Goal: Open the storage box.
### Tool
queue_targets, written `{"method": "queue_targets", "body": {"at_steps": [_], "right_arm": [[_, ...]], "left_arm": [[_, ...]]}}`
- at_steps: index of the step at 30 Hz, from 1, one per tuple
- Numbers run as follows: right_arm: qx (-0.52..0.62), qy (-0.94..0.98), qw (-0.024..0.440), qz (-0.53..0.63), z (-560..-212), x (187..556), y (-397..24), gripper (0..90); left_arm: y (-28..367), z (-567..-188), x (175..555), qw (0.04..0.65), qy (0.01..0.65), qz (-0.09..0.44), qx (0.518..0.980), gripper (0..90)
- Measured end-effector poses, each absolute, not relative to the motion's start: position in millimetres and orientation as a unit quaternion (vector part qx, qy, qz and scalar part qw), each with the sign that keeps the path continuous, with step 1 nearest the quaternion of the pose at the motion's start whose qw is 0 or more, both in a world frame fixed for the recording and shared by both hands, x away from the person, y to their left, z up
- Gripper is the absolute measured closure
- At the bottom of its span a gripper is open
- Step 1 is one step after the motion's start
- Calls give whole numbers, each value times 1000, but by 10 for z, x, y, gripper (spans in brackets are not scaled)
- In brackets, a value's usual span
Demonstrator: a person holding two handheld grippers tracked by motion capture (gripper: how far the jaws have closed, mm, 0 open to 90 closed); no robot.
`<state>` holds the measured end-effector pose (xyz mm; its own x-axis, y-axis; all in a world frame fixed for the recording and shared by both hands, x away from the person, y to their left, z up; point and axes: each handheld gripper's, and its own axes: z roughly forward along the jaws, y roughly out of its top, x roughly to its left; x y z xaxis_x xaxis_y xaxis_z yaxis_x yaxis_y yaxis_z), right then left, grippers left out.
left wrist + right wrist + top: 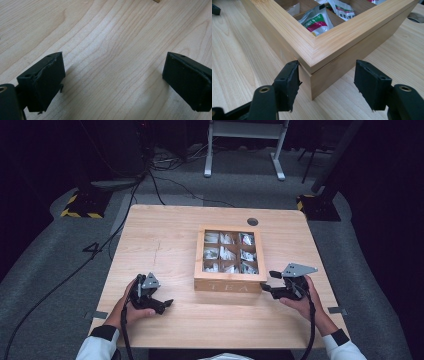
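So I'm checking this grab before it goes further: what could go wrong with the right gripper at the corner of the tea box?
The right gripper straddles the near corner of the tea box, one pad almost on the wood, the other clear. Closing on a corner's angled faces, the jaws might slip off. The box could also twist or slide on the table, since the left gripper rests open, away from it. The lid seam sits at pad height, so a squeeze may shift the lid.

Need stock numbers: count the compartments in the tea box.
9 compartments in the tea box, a three-by-three grid: three along the back, three across the middle, three along the labelled front. Each seems to hold packets; none looks hidden from above.
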<state>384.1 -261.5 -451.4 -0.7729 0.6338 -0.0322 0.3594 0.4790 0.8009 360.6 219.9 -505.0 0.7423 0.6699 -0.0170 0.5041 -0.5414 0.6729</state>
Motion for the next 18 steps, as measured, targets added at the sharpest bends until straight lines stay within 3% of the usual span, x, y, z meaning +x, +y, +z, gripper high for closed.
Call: {"method": "queue_targets", "body": {"at_steps": [18], "right_arm": [[284,830,165,451,-4427,3831,-2595,393]], "left_arm": [[2199,-5051,3606,340,338,122,869,48]]}}
